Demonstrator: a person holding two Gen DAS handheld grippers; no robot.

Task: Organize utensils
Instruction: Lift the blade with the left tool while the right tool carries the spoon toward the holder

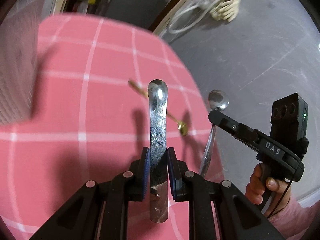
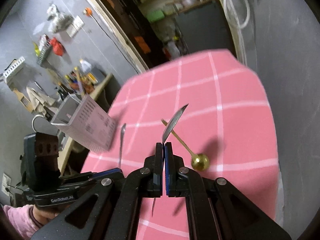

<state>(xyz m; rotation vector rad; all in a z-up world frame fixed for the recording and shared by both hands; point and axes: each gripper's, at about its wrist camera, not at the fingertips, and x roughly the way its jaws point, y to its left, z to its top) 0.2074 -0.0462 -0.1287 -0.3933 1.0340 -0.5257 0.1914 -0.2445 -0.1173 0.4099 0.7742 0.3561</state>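
My left gripper is shut on a wide steel utensil handle, held above the pink checked tablecloth. My right gripper is shut on a steel spoon, seen edge-on; in the left wrist view its bowl sticks up past the right gripper's fingers. A gold spoon lies on the cloth just right of my right gripper; it also shows in the left wrist view. A grey perforated utensil holder stands at the table's left edge.
The left gripper and its steel utensil show at lower left in the right wrist view. Grey walls, a doorway and a cluttered shelf lie beyond the table. A white cable hangs at the far right.
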